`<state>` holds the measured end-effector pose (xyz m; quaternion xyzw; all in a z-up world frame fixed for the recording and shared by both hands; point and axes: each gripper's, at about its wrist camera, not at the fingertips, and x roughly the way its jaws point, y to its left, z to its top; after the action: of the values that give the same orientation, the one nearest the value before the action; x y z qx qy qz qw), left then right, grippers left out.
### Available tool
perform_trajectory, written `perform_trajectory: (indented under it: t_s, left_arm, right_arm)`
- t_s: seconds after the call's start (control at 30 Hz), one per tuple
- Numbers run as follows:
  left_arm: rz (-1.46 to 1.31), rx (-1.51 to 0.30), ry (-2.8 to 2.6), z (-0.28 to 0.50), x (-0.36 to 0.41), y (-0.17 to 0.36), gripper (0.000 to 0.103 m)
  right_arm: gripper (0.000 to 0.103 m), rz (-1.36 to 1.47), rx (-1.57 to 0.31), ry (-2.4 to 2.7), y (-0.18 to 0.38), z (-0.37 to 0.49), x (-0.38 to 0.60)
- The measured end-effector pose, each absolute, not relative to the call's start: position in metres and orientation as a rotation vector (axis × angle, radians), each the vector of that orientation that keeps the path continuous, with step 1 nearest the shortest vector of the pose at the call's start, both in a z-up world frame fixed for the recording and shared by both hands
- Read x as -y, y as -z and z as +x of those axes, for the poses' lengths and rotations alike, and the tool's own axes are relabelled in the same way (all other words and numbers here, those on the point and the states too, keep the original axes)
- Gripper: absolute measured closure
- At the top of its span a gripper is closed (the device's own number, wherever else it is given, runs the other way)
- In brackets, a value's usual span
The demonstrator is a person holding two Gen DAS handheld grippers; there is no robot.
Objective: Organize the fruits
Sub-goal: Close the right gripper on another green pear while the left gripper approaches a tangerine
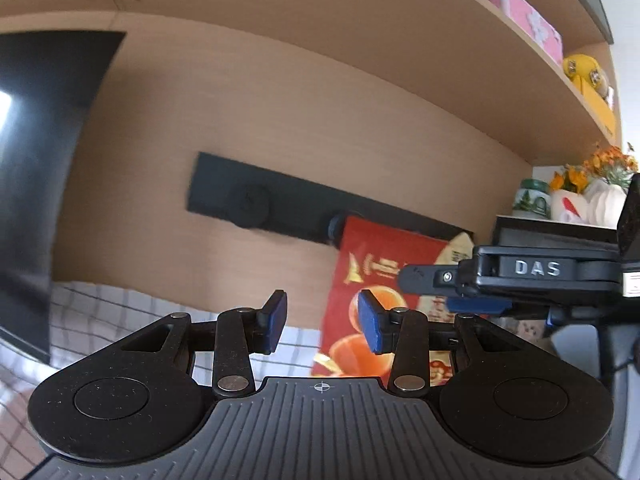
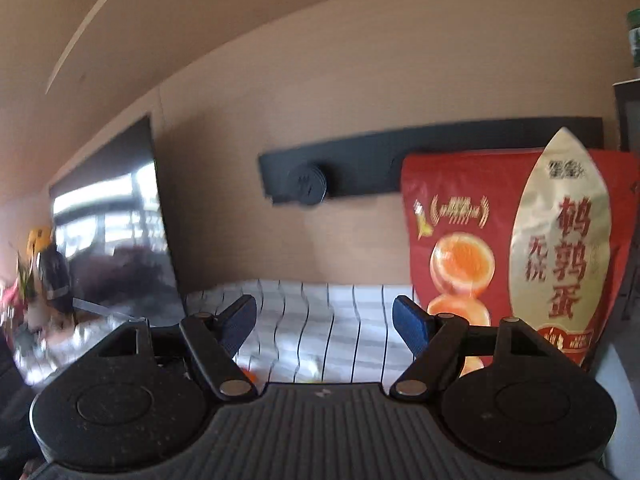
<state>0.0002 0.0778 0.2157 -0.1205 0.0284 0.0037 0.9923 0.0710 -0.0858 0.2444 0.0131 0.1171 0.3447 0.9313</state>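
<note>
No whole fruit shows in either view. A small orange patch (image 2: 249, 376) peeks out beside my right gripper's base, too hidden to name. My left gripper (image 1: 325, 322) is held level over the checked tablecloth (image 1: 100, 308), open, with nothing between its blue pads (image 1: 370, 326). My right gripper (image 2: 326, 326) is open too, its jaws wide apart and empty, above the same cloth (image 2: 320, 320). In the left wrist view the right gripper (image 1: 440, 290) reaches in from the right edge, in front of a red snack bag (image 1: 380, 280).
The red snack bag (image 2: 520, 256) stands against the wooden back wall. A dark screen (image 1: 40, 160) (image 2: 112, 232) stands at the left. A black wall panel (image 1: 260, 200) carries round knobs. A potted orange flower (image 1: 600, 168) and a jar (image 1: 532, 196) sit on a dark box at right.
</note>
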Motion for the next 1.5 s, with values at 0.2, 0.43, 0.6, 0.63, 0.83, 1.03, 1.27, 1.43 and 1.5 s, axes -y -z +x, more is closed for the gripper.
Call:
perform_trajectory:
  t_s: [0.2,0.43,0.6,0.63,0.83,1.03,1.27,1.43,1.5]
  left_arm:
    - [-0.262,-0.223,-0.052,0.021,-0.109,-0.160,0.059]
    - [-0.405,-0.360,-0.163,0.048,-0.174,-0.071,0.060]
    - [-0.453,-0.408,-0.204,0.045,-0.195,-0.041,0.060]
    - [-0.459,-0.415,-0.218,0.043,-0.196,-0.037,0.060]
    - [-0.460,-0.448,-0.233,0.040,-0.196,-0.036,0.060]
    - [-0.473,-0.419,-0.262,0.036,-0.199,-0.039,0.060]
    - [-0.575,-0.366,-0.369,0.024,-0.230,-0.038,0.060]
    - [-0.600,-0.362,-0.346,0.022,-0.234,-0.037,0.060]
    - [-0.564,-0.374,-0.291,0.026,-0.225,-0.038,0.060]
  right_arm:
    - [0.015,-0.083,-0.424,-0.633,-0.215,0.112,0.048]
    - [0.015,-0.234,-0.698,-0.596,-0.127,0.165,-0.015]
    - [0.022,-0.271,-0.770,-0.537,-0.083,0.197,-0.054]
    - [0.022,-0.245,-0.776,-0.547,-0.077,0.204,-0.060]
    - [0.015,-0.217,-0.780,-0.543,-0.052,0.236,-0.111]
    - [0.017,-0.287,-0.794,-0.568,-0.031,0.230,-0.147]
    - [0.046,-0.298,-0.836,-0.589,-0.026,0.210,-0.157]
    - [0.046,-0.381,-0.815,-0.700,-0.044,0.149,-0.123]
    - [0.046,-0.380,-0.824,-0.763,-0.050,0.120,-0.095]
